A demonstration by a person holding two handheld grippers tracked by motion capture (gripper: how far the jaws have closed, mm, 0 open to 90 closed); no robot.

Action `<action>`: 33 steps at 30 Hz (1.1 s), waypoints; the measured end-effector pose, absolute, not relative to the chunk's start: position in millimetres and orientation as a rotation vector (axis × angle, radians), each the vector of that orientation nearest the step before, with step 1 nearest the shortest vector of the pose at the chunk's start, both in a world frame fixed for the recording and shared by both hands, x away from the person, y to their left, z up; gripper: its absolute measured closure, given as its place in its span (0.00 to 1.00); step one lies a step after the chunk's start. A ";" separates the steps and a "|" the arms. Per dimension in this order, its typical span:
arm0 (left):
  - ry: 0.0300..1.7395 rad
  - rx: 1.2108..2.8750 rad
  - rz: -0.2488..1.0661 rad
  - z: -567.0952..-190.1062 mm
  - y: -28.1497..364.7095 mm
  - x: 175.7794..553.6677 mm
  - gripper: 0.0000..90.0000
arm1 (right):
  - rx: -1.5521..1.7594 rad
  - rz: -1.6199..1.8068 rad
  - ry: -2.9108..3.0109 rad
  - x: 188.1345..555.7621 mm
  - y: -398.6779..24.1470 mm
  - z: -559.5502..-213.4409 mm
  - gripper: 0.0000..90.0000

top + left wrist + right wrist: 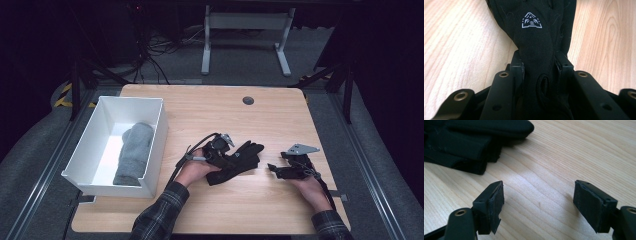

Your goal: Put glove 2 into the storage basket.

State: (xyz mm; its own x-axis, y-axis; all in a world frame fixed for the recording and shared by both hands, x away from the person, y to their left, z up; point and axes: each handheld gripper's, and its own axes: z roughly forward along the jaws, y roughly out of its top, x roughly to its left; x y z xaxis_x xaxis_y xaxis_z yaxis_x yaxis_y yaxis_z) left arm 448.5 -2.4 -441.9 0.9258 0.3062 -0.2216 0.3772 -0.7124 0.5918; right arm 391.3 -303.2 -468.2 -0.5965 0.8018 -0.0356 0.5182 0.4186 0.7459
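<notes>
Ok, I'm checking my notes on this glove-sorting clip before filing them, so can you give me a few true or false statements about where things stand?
1. The left hand-held gripper has its jaws closed on the black glove. True.
2. The right hand-held gripper holds a glove too. False: its jaws stand open over bare table, with nothing between them.
3. The white bin holds a grey rolled item. True.
4. The black glove lies inside the bin. False: it lies on the wooden table, to the right of the bin in the high view.
5. The glove bears a white triangular logo. True.
</notes>
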 end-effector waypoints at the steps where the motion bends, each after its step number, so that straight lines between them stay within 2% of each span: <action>1: 0.488 2.404 -0.139 -438.8 -0.4 447.8 0.75 | 1.130 1.003 2.290 391.2 -303.1 -468.2 0.28; 16: 0.686 2.318 -0.039 -374.9 32.4 432.1 0.75 | 1.128 1.002 2.291 391.3 -303.2 -468.2 0.28; 33: 0.762 2.258 0.025 -304.9 80.6 422.1 0.75 | 1.127 1.002 2.290 391.3 -303.2 -468.2 0.28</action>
